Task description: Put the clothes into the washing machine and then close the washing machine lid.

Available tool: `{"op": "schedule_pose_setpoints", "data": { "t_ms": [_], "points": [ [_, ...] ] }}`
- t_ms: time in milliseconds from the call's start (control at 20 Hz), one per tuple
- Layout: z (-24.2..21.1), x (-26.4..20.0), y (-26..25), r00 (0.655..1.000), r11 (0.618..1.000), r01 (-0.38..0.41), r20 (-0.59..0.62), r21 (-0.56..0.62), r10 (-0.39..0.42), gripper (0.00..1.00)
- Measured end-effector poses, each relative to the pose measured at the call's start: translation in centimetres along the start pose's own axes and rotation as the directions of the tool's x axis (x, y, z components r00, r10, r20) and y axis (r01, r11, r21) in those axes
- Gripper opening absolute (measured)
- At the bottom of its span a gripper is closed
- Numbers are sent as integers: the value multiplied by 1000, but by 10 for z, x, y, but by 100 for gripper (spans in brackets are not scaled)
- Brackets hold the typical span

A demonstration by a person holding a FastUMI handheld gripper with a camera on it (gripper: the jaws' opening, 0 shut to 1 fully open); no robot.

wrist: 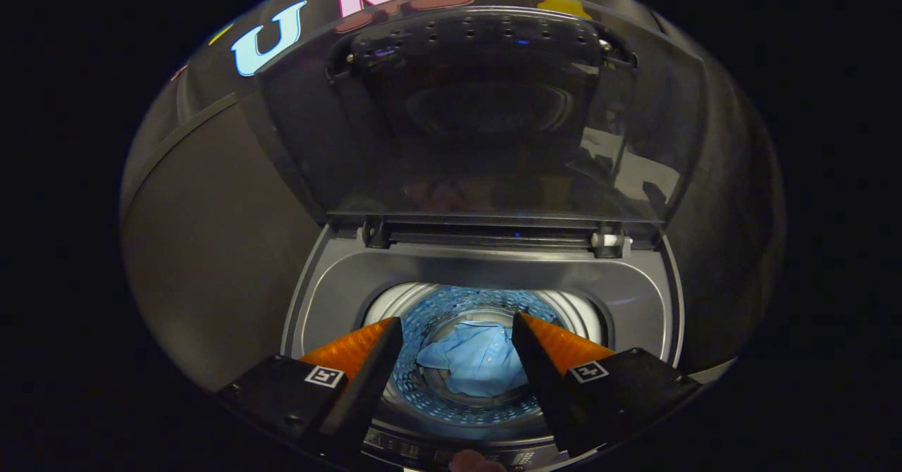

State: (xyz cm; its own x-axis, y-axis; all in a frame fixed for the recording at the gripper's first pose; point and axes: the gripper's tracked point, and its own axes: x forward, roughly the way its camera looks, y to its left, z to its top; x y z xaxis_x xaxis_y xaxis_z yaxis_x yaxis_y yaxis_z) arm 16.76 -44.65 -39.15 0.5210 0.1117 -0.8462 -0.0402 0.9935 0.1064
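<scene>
A top-loading washing machine [638, 296] stands below me with its dark see-through lid [486, 113] raised upright at the back. Down in the perforated drum [451, 303] lies a light blue shirt [476, 359], crumpled at the bottom. My gripper [458, 325] hovers above the drum opening, open, with nothing between its orange fingers [356, 349]. The shirt shows in the gap between the fingers, well below them.
The lid's hinge [606, 241] runs along the back rim of the tub. A control panel [423, 451] sits at the machine's near edge under the fingers. A dark panel [211, 246] stands to the left of the machine.
</scene>
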Motion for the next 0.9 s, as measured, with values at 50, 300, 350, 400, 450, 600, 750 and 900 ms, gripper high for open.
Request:
{"op": "schedule_pose_setpoints", "data": {
  "t_ms": [50,300,350,400,450,600,750,900],
  "points": [
    [0,-2,-3,1000,1000,6,0,9,-6,99],
    [17,-16,-21,997,998,64,49,30,-65,99],
    [21,-22,-21,996,997,65,62,34,-67,99],
    [28,-27,-18,995,997,62,78,36,-65,99],
    [34,-32,-16,993,997,61,99,36,-64,99],
    [51,-43,-11,987,997,67,144,25,-70,99],
    [73,-55,-8,977,997,69,199,33,-74,99],
    [97,-70,-2,964,998,53,258,32,-60,99]
  ]
}}
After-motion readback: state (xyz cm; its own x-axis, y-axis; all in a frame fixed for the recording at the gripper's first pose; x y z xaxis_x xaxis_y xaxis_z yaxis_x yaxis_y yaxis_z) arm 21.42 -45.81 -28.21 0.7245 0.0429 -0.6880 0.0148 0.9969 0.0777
